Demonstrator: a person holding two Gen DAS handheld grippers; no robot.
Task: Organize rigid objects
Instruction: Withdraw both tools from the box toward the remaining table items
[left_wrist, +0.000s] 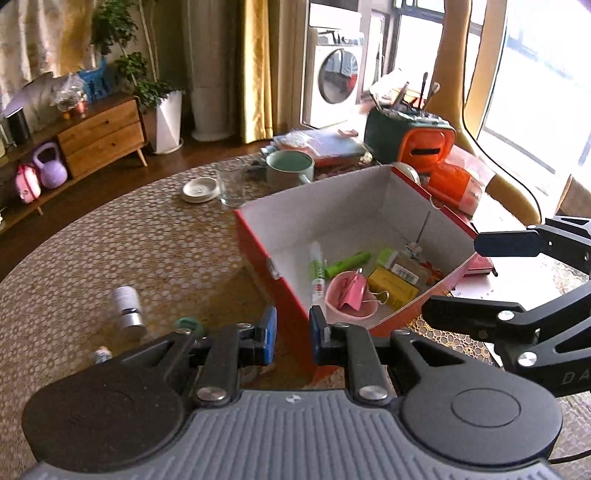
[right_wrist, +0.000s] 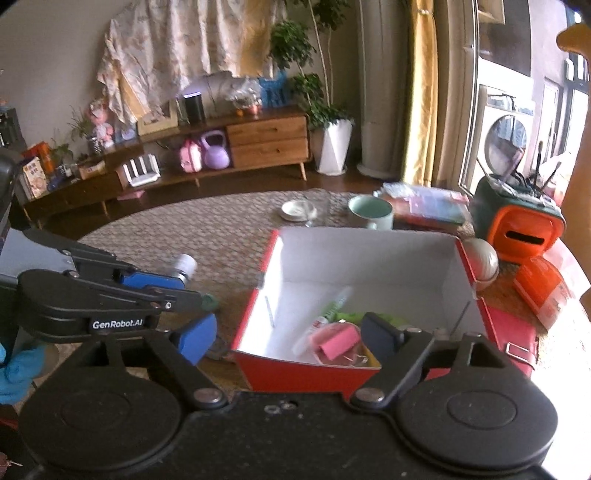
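Tongs, left narrowly parted, right spread wide, both empty; red box ahead collects items, small bottle left.

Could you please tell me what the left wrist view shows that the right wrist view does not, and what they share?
Only the left wrist view shows the yellow box and green highlighter clearly inside the red box, plus a tiny vial near the camera. Only the right wrist view shows the white router on the low shelf. Both share the red box, pink binder clip, small white bottle, mug and glass.
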